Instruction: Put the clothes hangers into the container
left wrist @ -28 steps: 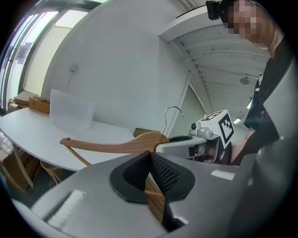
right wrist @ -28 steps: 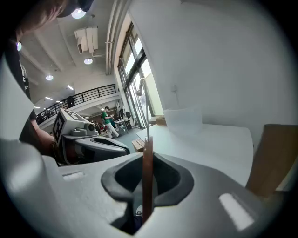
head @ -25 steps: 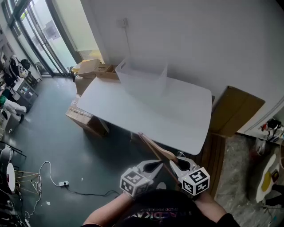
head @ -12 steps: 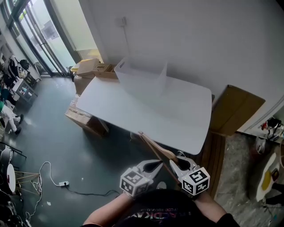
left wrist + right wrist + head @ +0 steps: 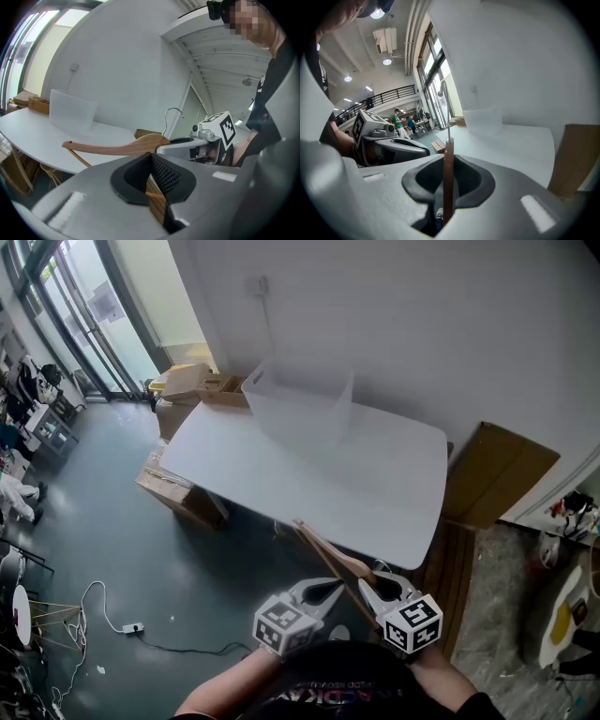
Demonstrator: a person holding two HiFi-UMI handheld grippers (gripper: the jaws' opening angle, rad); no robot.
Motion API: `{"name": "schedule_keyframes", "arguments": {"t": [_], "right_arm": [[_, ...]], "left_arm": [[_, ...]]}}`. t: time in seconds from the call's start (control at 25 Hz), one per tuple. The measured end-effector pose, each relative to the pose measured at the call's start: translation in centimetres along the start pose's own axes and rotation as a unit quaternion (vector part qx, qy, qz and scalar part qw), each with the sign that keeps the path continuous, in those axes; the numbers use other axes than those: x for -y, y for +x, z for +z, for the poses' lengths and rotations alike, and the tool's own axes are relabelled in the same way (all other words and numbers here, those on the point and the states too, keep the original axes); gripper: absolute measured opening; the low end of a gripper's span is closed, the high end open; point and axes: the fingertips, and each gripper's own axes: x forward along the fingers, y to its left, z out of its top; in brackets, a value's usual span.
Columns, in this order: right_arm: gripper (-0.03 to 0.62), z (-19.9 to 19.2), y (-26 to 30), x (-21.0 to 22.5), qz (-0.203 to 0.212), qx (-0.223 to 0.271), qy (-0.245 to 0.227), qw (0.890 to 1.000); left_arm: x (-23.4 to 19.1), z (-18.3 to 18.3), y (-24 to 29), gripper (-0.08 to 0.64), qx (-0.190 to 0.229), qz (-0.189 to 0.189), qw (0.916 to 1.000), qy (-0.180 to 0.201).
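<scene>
A wooden clothes hanger (image 5: 327, 554) with a metal hook is held in the air in front of the white table's (image 5: 375, 493) near edge. My left gripper (image 5: 328, 591) is shut on one end of it, and wood shows between the jaws in the left gripper view (image 5: 151, 163). My right gripper (image 5: 368, 588) is shut on the hanger near its hook, which stands edge-on in the right gripper view (image 5: 448, 164). The translucent container (image 5: 302, 412) stands at the table's far side by the wall, apart from both grippers. In the left gripper view the hanger (image 5: 117, 148) reaches toward the container (image 5: 71, 110).
A tall cardboard box (image 5: 499, 471) stands right of the table. More cardboard boxes (image 5: 181, 493) lie under and behind its left end. A cable with a power strip (image 5: 132, 627) runs over the dark floor at the left. The wall is close behind the table.
Both grippers and the hanger stay where they were. Only a person at the far left edge of the room has shifted.
</scene>
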Motion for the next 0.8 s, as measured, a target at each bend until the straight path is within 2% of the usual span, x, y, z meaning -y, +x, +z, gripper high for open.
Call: {"name": "schedule_keyframes", "arguments": {"t": [0.8], "right_arm": [[0.058, 0.2, 1.6, 0.3, -0.001, -0.009, -0.003, 1.0]], "left_arm": [[-1.8, 0.1, -0.6, 0.006, 0.004, 0.007, 0.9999, -0.007]]}}
